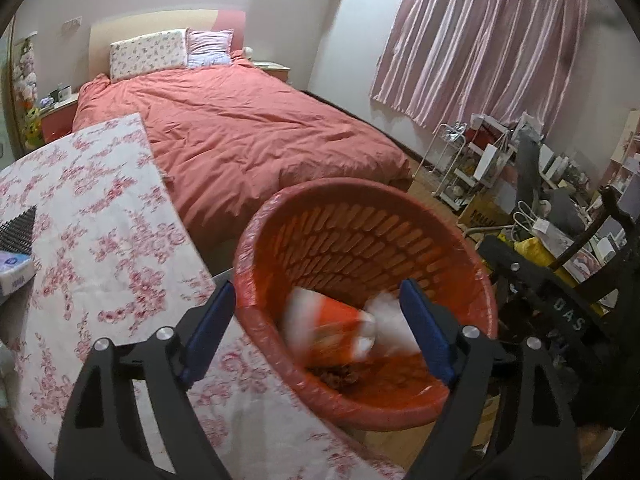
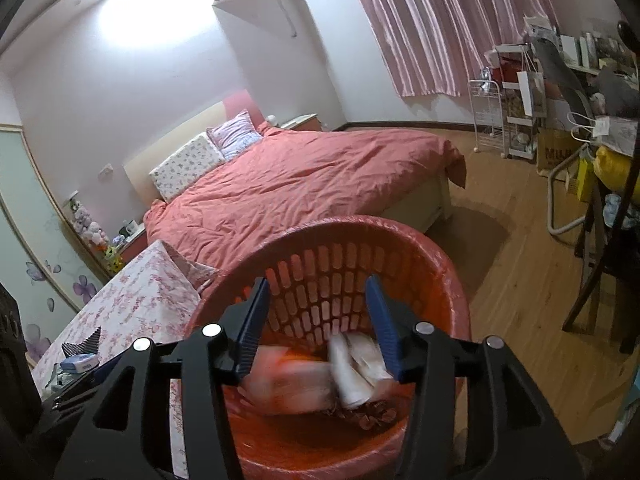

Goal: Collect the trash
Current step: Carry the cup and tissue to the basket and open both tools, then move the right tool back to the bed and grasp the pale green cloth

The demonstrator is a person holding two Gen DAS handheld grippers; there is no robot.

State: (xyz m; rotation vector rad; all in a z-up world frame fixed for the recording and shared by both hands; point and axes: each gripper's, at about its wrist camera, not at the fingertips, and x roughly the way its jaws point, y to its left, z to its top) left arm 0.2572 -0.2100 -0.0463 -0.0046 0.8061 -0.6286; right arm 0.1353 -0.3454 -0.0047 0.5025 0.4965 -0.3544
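A red plastic basket lined with a clear bag stands beside a table with a floral cloth. Inside it, a blurred orange-and-white wrapper and white crumpled paper lie over brown scraps. My left gripper is open above the basket, fingers to either side of the wrapper, holding nothing. My right gripper is open over the basket mouth, empty. The right gripper's black body shows in the left wrist view.
A tissue pack and a black studded mat lie on the table. A bed with a red duvet stands behind. A white rack, chair and clutter fill the right side on the wooden floor.
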